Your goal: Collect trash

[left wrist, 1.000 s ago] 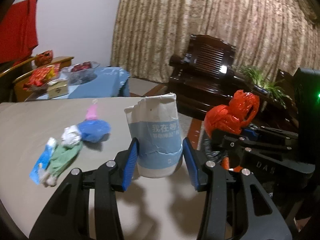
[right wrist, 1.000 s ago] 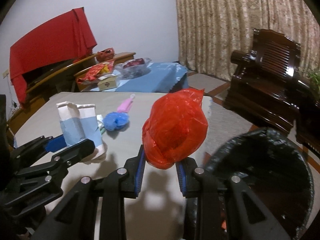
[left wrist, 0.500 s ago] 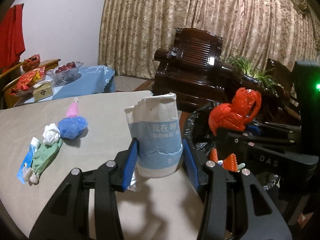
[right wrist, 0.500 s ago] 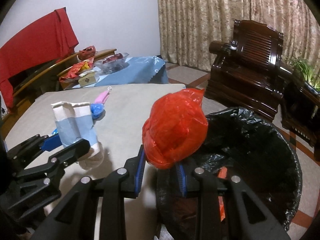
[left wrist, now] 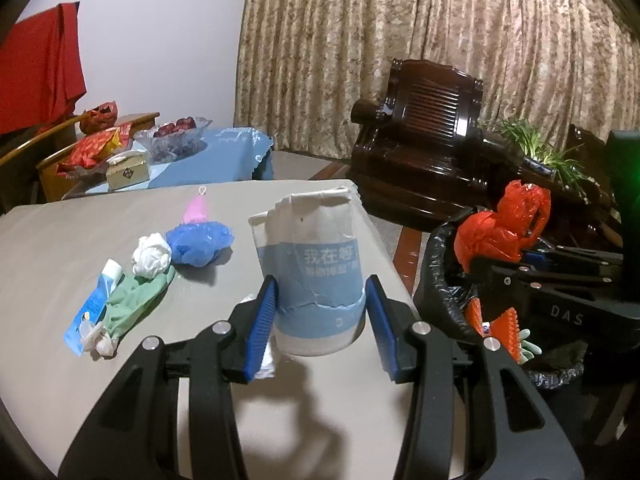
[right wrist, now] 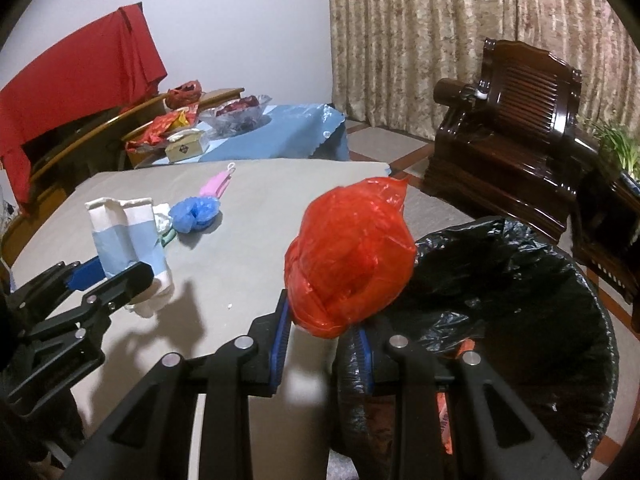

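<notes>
My left gripper (left wrist: 320,316) is shut on a white and blue paper bag (left wrist: 316,276) and holds it upright just above the grey table (left wrist: 60,240); the bag also shows in the right wrist view (right wrist: 124,240). My right gripper (right wrist: 322,340) is shut on a crumpled red plastic bag (right wrist: 348,256), held at the near rim of the black-lined trash bin (right wrist: 520,280). In the left wrist view the red bag (left wrist: 504,228) sits over the bin (left wrist: 444,280). On the table lie a blue plastic wad (left wrist: 198,242), a white wad (left wrist: 152,254), a green glove (left wrist: 132,304) and a pink item (left wrist: 196,210).
A blue-and-white tube wrapper (left wrist: 90,312) lies at the table's left. Orange trash (left wrist: 508,332) lies inside the bin. A dark wooden armchair (left wrist: 424,128) stands behind the bin, a blue-covered side table (left wrist: 208,160) with a bowl and box behind the table.
Both grippers have shifted back to the left with their loads. The red bag now hangs over the bin's near rim rather than further across its opening. Both grips are unchanged.
</notes>
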